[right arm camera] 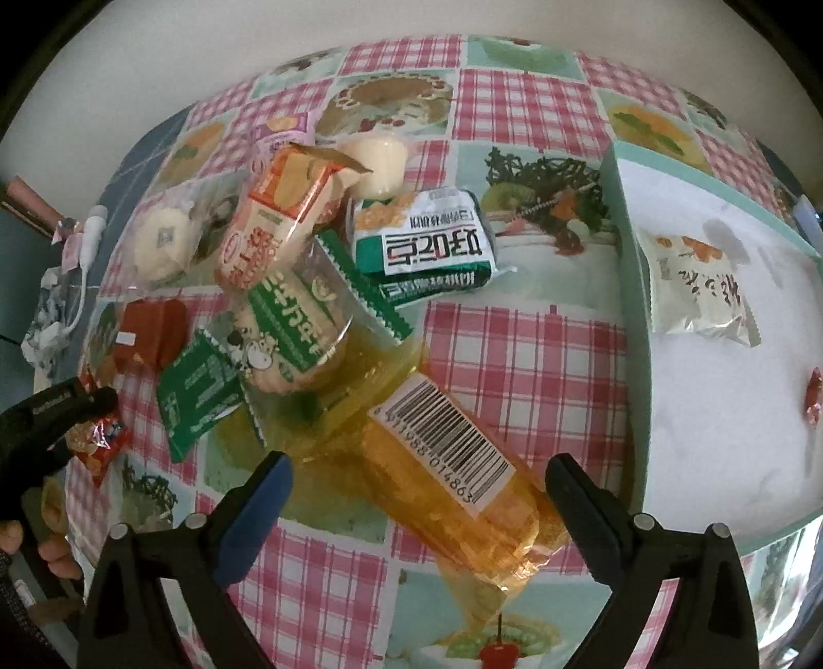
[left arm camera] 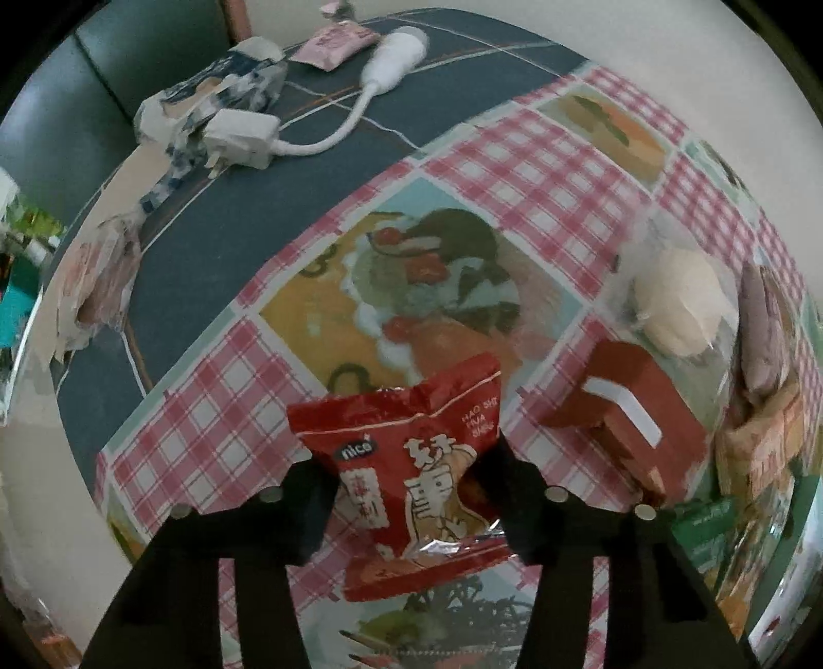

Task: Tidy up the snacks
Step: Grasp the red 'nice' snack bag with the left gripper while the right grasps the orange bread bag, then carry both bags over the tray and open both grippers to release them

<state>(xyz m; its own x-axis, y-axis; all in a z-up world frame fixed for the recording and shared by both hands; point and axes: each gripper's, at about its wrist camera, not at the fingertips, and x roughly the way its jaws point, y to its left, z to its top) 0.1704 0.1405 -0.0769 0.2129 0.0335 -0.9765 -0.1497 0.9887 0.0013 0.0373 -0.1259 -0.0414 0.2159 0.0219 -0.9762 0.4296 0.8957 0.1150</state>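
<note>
My left gripper (left arm camera: 411, 478) was clamped on a red snack packet (left arm camera: 416, 463), the two black fingers pinching it at its sides so that the foil crumpled between them and its sealed top stood up above the tips. It hung over the checked pink-and-white tablecloth (left arm camera: 540, 175), clear of the main heap. Just to its right sat a red box (left arm camera: 627, 406) with a white stripe, and beyond that a pale round bun in a clear wrapper (left arm camera: 679, 303). Far across the table, on the dark blue cloth, lay a white charger with its cable (left arm camera: 242, 139) and a pink sachet (left arm camera: 334, 43).

My right gripper (right arm camera: 416, 489) stood wide open — nothing between the fingers was pinched. They straddled the near end of an orange transparent pack (right arm camera: 452, 463) with a barcode label, which lay slanting on the cloth; whether either tip touched it, I could not tell. Behind it the snacks were piled together: a green-and-white biscuit pack (right arm camera: 293, 319), a green packet with Korean lettering (right arm camera: 427, 242), an orange-and-white carton-shaped pack (right arm camera: 278, 226) and a white jelly cup (right arm camera: 375, 159).

To the right stood the mint-edged white box (right arm camera: 625, 216), and in it a pale wrapped snack with orange print (right arm camera: 694, 288) near the rim and one small red candy (right arm camera: 812, 399) — well apart from each other. At the left edge of the right view my other gripper showed with the red packet in its tips.
</note>
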